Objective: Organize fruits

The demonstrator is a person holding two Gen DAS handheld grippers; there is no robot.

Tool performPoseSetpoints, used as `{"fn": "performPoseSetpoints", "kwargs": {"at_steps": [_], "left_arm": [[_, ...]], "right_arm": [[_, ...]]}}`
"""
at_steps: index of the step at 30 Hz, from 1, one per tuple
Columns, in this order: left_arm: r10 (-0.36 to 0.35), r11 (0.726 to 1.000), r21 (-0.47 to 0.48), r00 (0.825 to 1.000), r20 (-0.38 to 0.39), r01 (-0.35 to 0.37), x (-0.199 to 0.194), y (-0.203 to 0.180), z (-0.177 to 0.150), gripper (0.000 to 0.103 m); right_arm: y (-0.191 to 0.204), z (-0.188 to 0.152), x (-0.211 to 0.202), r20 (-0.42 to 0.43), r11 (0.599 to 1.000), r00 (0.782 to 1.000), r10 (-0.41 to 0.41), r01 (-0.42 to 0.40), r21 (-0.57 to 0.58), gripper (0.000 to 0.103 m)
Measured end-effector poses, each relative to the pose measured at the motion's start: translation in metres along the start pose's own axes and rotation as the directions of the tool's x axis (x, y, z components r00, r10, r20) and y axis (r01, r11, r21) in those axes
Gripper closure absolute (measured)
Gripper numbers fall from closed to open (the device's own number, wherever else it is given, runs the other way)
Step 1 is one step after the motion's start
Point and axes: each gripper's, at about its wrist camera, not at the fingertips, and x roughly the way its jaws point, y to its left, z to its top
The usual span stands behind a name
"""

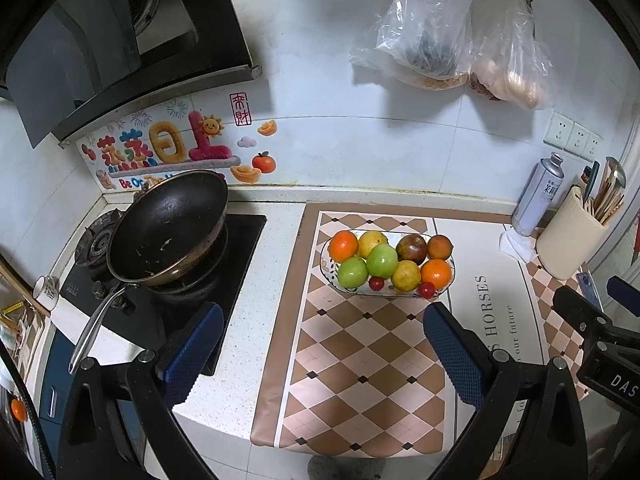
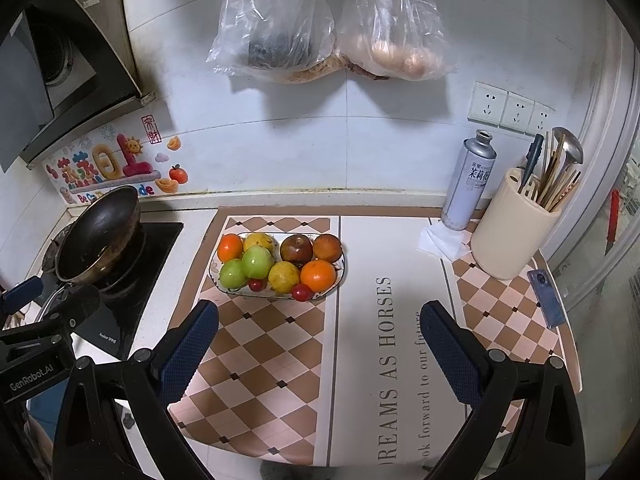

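Observation:
An oval patterned plate (image 1: 329, 265) (image 2: 214, 276) on the checked mat holds oranges (image 1: 343, 245) (image 2: 318, 275), two green apples (image 1: 382, 260) (image 2: 257, 261), yellow citrus (image 1: 406, 276) (image 2: 283, 277), a dark red-brown fruit (image 1: 412, 248) (image 2: 296, 249) and two small red fruits (image 1: 427, 289) (image 2: 301, 292). My left gripper (image 1: 324, 326) is open and empty, held above the mat in front of the plate. My right gripper (image 2: 320, 326) is open and empty, in front and to the right of the plate. Each gripper shows at the edge of the other's view.
A black wok (image 1: 168, 228) (image 2: 98, 236) sits on the gas stove at the left. A grey spray can (image 2: 468, 180), a cream utensil holder (image 2: 516, 228) and a phone (image 2: 547, 299) stand at the right. Plastic bags (image 2: 332, 24) hang on the tiled wall.

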Motion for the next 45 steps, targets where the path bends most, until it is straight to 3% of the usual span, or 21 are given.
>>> {"fn": "performPoseSetpoints", "kwargs": {"at_steps": [45], "left_arm": [[-0.011, 1.0, 0.003, 1.0, 0.005, 0.011, 0.0008, -0.0096, -0.0027, 0.0]], "right_arm": [[-0.006, -0.0007, 0.003, -0.01, 1.0, 1.0, 0.005, -0.005, -0.012, 0.0]]}}
